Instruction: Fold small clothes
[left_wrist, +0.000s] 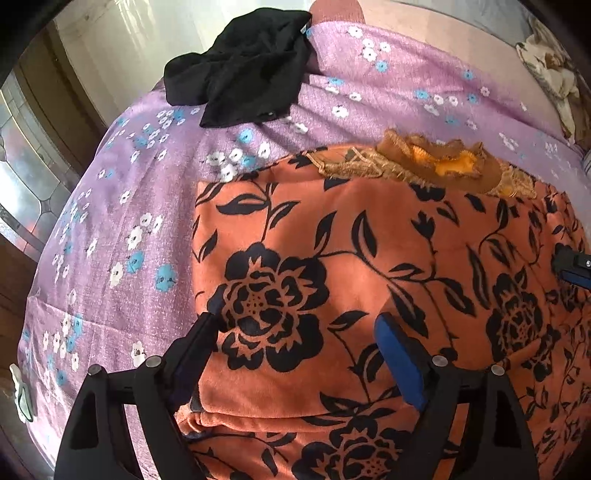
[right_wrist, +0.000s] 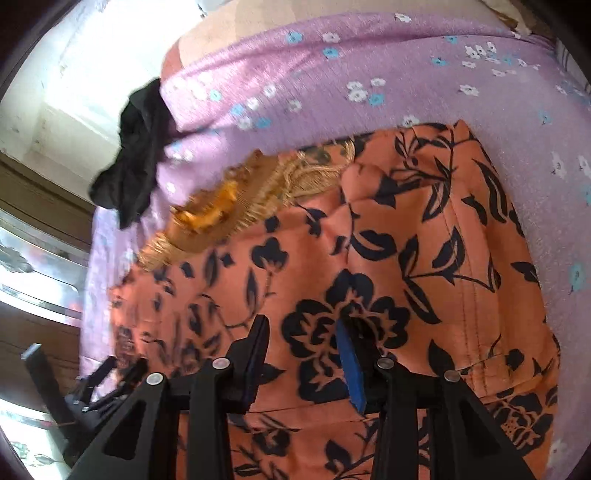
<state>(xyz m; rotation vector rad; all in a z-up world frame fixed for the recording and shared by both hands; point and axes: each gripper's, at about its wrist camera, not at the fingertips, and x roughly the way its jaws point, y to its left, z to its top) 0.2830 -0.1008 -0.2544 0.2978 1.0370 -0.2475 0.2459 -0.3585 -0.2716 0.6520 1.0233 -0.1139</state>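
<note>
1. We see the orange garment (left_wrist: 369, 236) with black flowers lying folded on the purple flowered bedspread (left_wrist: 147, 206), gold trim at its far edge.
2. A black garment (left_wrist: 243, 66) lies crumpled farther back on the same spread.
3. Our left gripper (left_wrist: 295, 325) stands spread wide over the orange cloth, gripping nothing.
4. Our right gripper (right_wrist: 303, 325) is partly parted above the cloth, nothing pinched between its fingers.
</note>
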